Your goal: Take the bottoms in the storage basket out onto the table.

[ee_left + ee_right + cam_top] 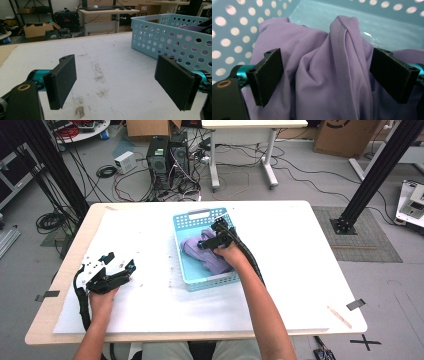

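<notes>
Purple cloth [322, 75] lies crumpled inside the light blue perforated basket [200, 216], which stands near the middle of the white bench [300, 270]. Your right tool [216, 234] is down in the basket with its jaws apart, one on each side of a raised fold of the cloth, not yet closed on it. Your left tool [118, 268] rests on the bench, well apart from the basket, with its jaws wide apart and nothing between them.
</notes>
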`<act>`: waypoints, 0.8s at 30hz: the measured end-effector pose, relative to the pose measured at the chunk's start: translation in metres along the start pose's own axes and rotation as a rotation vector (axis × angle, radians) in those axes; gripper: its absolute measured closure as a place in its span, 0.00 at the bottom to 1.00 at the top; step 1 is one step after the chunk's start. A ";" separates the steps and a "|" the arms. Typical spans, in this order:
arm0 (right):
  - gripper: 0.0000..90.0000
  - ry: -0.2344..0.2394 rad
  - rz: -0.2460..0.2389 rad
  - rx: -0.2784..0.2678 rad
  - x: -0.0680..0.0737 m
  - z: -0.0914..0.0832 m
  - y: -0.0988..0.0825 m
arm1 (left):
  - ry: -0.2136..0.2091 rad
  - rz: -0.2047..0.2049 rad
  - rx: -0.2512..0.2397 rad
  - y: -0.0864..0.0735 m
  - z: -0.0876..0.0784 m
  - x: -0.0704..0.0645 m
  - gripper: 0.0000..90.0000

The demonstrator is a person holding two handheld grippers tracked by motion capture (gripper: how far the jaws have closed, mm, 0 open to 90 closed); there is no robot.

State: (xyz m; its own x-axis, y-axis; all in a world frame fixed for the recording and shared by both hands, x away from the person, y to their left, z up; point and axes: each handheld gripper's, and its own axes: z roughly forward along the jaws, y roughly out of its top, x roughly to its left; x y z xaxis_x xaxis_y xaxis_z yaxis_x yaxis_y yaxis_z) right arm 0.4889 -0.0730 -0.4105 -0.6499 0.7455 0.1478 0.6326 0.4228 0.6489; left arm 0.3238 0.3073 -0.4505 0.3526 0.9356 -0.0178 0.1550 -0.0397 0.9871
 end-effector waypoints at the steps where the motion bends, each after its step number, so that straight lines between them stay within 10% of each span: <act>1: 0.13 0.002 0.002 0.007 0.000 0.001 0.000 | 0.000 0.000 0.000 0.000 0.000 0.000 0.20; 16: 0.21 0.018 0.012 0.128 -0.001 0.017 -0.008 | 0.001 0.011 0.001 0.000 0.000 0.000 0.20; 19: 0.66 0.048 -0.006 0.148 0.000 0.013 -0.007 | 0.000 0.010 0.000 0.000 0.000 -0.001 0.20; 24: 0.87 0.089 0.013 0.168 0.000 0.008 -0.005 | 0.001 0.008 0.000 0.000 0.000 -0.001 0.20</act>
State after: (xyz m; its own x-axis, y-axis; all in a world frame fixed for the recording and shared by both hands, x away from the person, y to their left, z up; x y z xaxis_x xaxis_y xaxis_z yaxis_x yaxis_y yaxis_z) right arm 0.4889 -0.0709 -0.4201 -0.6711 0.7063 0.2254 0.6979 0.4992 0.5136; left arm 0.3233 0.3068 -0.4505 0.3526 0.9357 -0.0093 0.1521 -0.0475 0.9872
